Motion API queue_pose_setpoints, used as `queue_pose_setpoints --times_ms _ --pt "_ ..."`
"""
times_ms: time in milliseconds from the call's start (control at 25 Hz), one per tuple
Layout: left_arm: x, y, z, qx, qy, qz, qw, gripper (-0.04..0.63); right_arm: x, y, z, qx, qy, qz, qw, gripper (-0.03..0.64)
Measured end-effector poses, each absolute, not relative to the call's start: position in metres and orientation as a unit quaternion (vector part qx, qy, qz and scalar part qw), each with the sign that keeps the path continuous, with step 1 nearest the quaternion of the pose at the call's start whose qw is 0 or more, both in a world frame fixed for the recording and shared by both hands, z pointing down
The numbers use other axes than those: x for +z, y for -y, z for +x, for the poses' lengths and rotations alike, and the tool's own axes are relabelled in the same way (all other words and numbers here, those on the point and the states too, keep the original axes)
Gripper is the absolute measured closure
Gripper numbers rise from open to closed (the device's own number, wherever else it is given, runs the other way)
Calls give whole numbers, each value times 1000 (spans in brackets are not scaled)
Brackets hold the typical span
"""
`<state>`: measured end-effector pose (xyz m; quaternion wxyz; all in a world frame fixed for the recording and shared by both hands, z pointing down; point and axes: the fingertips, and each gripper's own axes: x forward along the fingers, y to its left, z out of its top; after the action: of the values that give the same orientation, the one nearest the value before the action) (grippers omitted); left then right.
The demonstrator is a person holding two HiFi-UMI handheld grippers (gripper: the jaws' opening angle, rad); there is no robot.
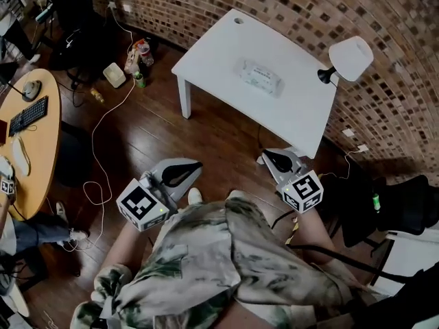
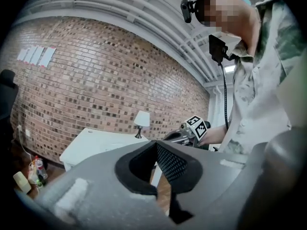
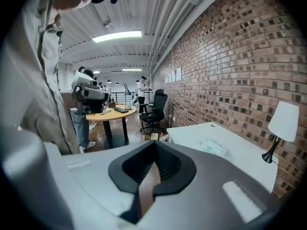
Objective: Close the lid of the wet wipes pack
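The wet wipes pack (image 1: 260, 76) is seen lying flat near the middle of the white tabletop (image 1: 219, 46), well apart from both claws. Pale green print is borne on its upper face, but the writing is too small to be read. Whether its lid is up or down cannot be told. A white table lamp (image 1: 350, 59) is stood at the tabletop's right edge, close to the brick wall (image 1: 288, 5).

The left claw (image 1: 180, 172) is held low over the dark wooden floor (image 1: 226, 136), just ahead of the person's patterned shirt (image 1: 219, 266). In the left gripper view its jaws are shown brought together tip to tip, with nothing between them. The right claw (image 1: 278, 160) is held just off the tabletop's near corner. Its jaws too are shown closed at the tips and empty — only floor is seen through the slit below them. A black-and-white square marker is carried on each claw's cube.

On the floor beyond the tabletop's left corner a few bottles (image 1: 139, 55) are stood together — one with a red label, one green. Neither their contents nor their labels can be made out. A white cable (image 1: 103, 136) is trailed across the floor. At the left edge a round wooden table (image 1: 41, 156) is seen, with a black keyboard (image 1: 27, 114) laid on it.
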<state>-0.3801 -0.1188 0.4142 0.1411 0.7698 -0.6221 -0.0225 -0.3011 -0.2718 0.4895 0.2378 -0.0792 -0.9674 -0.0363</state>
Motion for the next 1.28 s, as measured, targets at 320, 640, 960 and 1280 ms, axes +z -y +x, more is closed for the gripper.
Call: queue_pose_setpoints --times_ms 320,640,960,1280 --pt "397 132 -282 -5 568 815 119 595 446 219 -211 -55 977 -68 194 615" --pt "380 142 -157 23 565 816 116 595 427 199 -75 -36 981 -69 181 615" --pt "380 84 -48 46 590 793 147 595 437 163 29 -13 981 -96 171 615" --pt "372 25 -12 36 580 801 141 595 427 87 54 -14 981 -105 165 615"
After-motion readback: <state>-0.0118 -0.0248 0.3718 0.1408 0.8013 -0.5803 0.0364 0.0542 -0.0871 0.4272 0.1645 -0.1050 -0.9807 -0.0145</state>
